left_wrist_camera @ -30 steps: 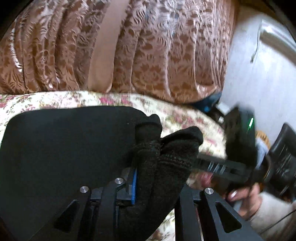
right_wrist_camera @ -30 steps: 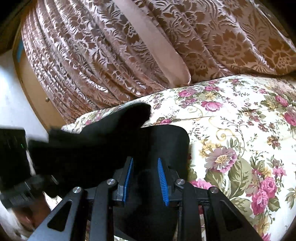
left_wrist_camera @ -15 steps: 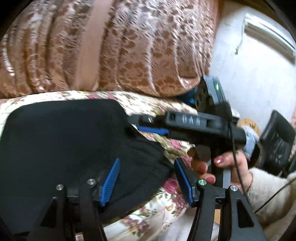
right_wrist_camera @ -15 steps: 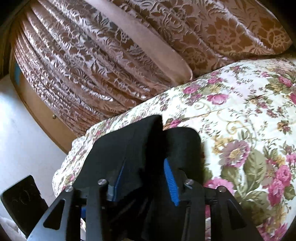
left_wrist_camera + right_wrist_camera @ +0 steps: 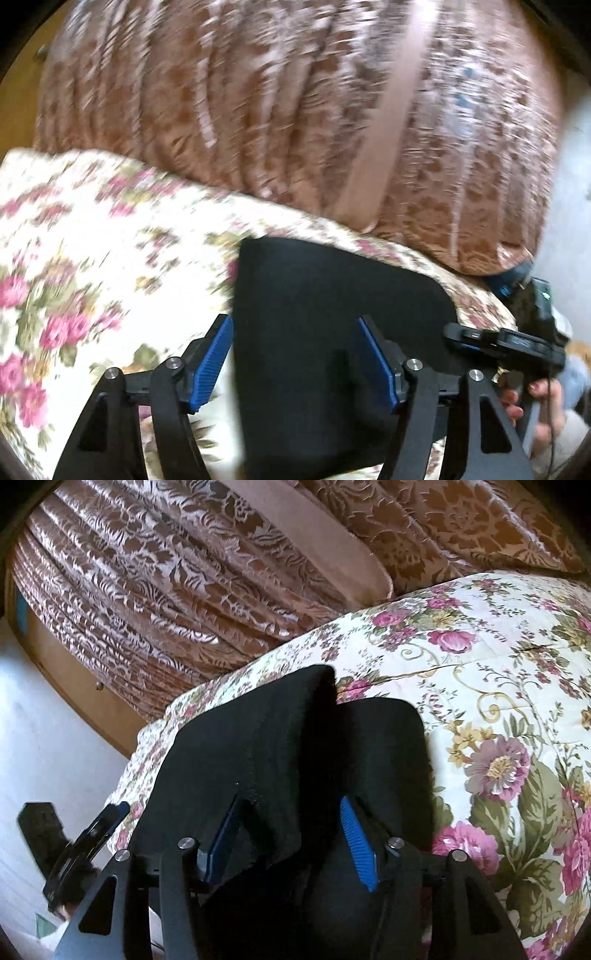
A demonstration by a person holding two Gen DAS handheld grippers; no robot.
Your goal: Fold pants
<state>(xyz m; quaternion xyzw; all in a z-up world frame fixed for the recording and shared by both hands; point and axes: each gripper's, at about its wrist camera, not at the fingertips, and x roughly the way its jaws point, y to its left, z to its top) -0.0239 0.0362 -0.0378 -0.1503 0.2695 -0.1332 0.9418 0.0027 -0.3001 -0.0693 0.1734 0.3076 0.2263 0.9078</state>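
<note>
The black pants [image 5: 332, 325] lie folded flat on the floral bedspread [image 5: 92, 258]. My left gripper [image 5: 295, 363] hovers over their near left part. Its jaws are opening, with cloth under the gap and neither blue pad pressing it. To the right a hand [image 5: 535, 402] holds my right gripper [image 5: 465, 334] at the pants' right edge. In the right wrist view the pants [image 5: 295, 746] show a folded top layer. The right gripper [image 5: 290, 838] has opening jaws, and a loose flap lies between the pads. The left gripper [image 5: 110, 818] shows at lower left.
Brown patterned cushions [image 5: 295, 110] rise behind the bed, also seen in the right wrist view [image 5: 184, 572]. The floral bedspread [image 5: 498, 664] stretches to the right of the pants. A wooden frame [image 5: 74, 690] and a white wall [image 5: 44, 738] border the bed's left side.
My left gripper let go of the bunched black cloth, opened wide and swung left across the bed. The right gripper's jaws widened and the cloth settled flat.
</note>
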